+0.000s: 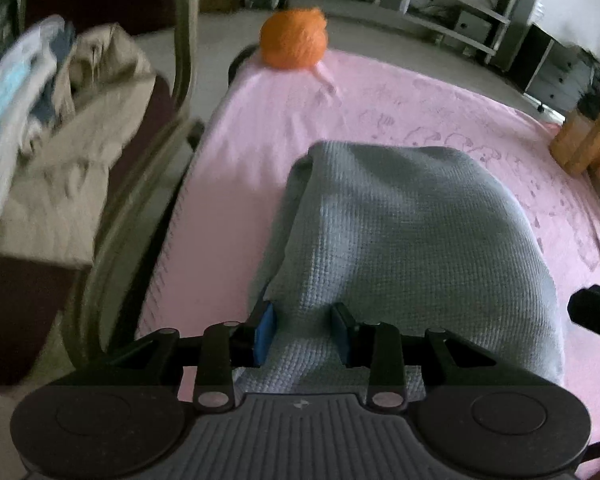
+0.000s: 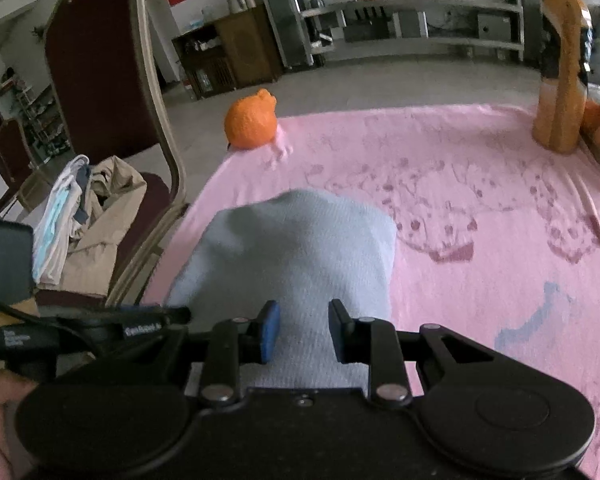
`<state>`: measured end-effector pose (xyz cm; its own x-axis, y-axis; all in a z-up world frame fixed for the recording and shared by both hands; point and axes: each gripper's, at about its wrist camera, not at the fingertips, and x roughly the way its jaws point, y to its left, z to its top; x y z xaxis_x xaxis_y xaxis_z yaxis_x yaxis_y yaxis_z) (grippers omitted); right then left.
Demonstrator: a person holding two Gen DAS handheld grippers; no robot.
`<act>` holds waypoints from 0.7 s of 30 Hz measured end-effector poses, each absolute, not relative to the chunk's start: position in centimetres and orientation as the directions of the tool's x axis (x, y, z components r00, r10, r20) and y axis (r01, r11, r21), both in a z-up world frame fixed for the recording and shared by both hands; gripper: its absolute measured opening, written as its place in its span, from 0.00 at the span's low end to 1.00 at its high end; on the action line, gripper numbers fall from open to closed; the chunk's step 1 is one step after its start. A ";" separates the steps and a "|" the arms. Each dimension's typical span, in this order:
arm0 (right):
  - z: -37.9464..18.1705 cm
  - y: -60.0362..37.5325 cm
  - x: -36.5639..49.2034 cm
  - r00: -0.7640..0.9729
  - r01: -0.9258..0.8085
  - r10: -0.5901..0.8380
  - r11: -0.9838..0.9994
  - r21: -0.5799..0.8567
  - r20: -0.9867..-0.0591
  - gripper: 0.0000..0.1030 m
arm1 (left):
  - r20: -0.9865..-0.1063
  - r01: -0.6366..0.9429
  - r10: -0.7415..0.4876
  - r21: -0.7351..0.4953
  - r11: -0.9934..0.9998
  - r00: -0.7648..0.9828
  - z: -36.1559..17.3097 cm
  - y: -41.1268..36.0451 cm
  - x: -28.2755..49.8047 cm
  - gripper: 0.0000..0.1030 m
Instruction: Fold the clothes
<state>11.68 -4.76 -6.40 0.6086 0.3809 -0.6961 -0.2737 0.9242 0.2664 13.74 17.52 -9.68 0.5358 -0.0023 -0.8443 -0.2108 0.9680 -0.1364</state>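
I have the grey-blue waffle-knit garment [image 1: 400, 232] lying on the pink cloth [image 1: 260, 128] that covers the table, its near edge running under both tools where I lose sight of it. My left gripper [image 1: 305, 330] has a bunch of that fabric between its blue pads [image 1: 265, 332]; the gap looks partly parted, though whether the pads press the cloth I cannot tell. My right gripper [image 2: 304, 330] also straddles a fold of the garment, and I cannot tell whether it pinches it either. The left view is smeared by blur, so the heap of clothes [image 1: 60, 128] on the chair [image 1: 184, 60] is hard to read. An orange plush ball [image 2: 251, 124] sits at the cloth's far corner. A tall orange object [image 2: 560, 72] is cut off at the right.
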 end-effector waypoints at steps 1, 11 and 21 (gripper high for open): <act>-6.3 -4.4 11.9 0.614 -0.282 0.382 0.923 0.260 -0.690 0.25 | -0.850 -0.226 -0.023 -0.165 0.960 0.525 -9.9 18.0 13.9 0.36; -9.7 -2.9 14.7 0.565 -0.268 0.310 0.945 0.185 -0.765 0.26 | -0.819 -0.241 -0.112 -0.292 0.926 0.562 -9.8 20.2 12.2 0.37; -6.0 -11.6 11.3 0.569 -0.131 0.470 0.862 0.490 -0.675 0.51 | -0.751 -0.315 -0.210 -0.489 0.813 0.626 -9.0 25.1 8.5 0.60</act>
